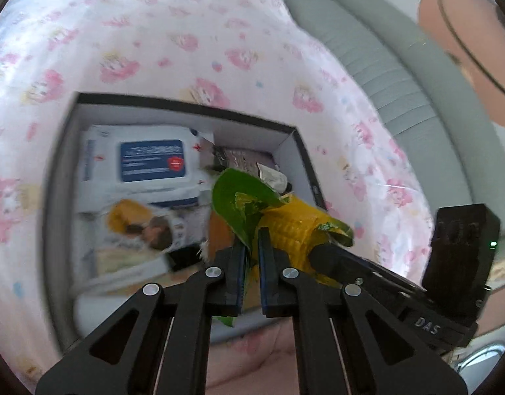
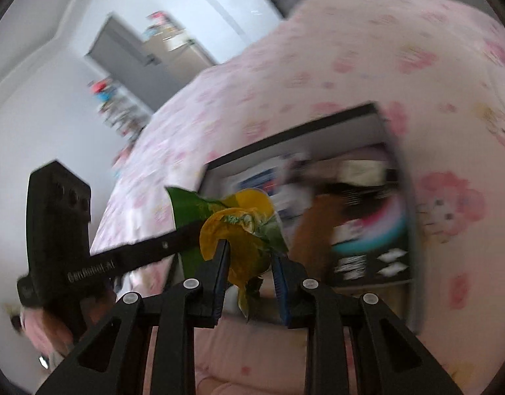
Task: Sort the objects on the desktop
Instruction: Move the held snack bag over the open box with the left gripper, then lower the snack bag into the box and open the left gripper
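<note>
A yellow and green snack bag printed like a corn cob [image 1: 295, 227] is held in the air above an open black-rimmed box [image 1: 285, 141] on a pink floral bedspread. My left gripper [image 1: 250, 240] is shut on the bag's green end. My right gripper [image 2: 249, 256] is shut on the bag's [image 2: 239, 230] other, crumpled end; its arm also shows in the left wrist view [image 1: 367, 270]. The box holds a white wipes pack with a blue label [image 1: 150, 161], a printed packet with a face [image 1: 143, 227] and other packets.
The pink floral bedspread [image 1: 186, 39] surrounds the box. A grey padded headboard [image 1: 384, 65] and a person's arm [image 1: 466, 49] are at the right in the left wrist view. A white wall, a grey door [image 2: 147, 65] and cluttered shelves lie beyond the bed.
</note>
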`<state>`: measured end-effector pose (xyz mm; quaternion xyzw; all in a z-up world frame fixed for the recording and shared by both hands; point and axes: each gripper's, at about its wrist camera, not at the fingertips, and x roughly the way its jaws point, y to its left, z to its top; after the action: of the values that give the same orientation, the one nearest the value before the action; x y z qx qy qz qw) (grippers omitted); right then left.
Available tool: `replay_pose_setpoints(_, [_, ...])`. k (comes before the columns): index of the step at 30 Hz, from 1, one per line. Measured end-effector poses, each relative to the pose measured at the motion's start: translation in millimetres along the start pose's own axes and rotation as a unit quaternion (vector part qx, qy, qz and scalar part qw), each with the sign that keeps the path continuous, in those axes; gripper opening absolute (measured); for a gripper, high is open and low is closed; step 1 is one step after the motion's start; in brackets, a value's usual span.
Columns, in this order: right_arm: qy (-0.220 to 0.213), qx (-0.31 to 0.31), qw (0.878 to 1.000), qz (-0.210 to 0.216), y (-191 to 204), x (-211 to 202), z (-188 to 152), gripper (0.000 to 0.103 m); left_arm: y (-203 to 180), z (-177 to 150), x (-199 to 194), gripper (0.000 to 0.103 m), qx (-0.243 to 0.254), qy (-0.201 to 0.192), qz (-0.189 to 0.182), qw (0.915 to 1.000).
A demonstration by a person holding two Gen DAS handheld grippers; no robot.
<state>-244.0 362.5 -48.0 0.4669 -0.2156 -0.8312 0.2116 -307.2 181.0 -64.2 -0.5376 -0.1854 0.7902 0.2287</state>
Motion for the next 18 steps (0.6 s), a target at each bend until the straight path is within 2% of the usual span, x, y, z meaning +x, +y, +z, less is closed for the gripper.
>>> replay_pose_setpoints(5, [0.022, 0.013, 0.998, -0.056, -29.6, 24.7, 18.7, 0.022, 5.5, 8.8, 46.6, 0.003, -0.014, 0.034, 0.012, 0.9993])
replay_pose_setpoints(9, [0.021, 0.014, 0.996, -0.087, -38.4, 28.8, 30.3, 0.024, 8.0, 15.0, 69.6, 0.003, -0.024, 0.040, 0.026, 0.9986])
replay_pose_setpoints(11, [0.012, 0.010, 0.995, -0.101, -43.1, 32.5, 36.0, 0.024, 6.8, 16.5, 78.7, 0.014, -0.030, 0.036, 0.036, 0.9983])
replay_pose_setpoints(15, [-0.002, 0.007, 0.994, -0.113, -44.6, 22.2, 37.9, 0.025, 1.4, 10.2, 80.0, 0.025, -0.030, 0.028, 0.040, 0.9984])
replay_pose_setpoints(18, [-0.011, 0.008, 0.993, -0.117, -44.2, 14.2, 35.3, 0.025, -0.3, 0.6, 67.4, 0.028, -0.029, 0.013, 0.042, 0.9986])
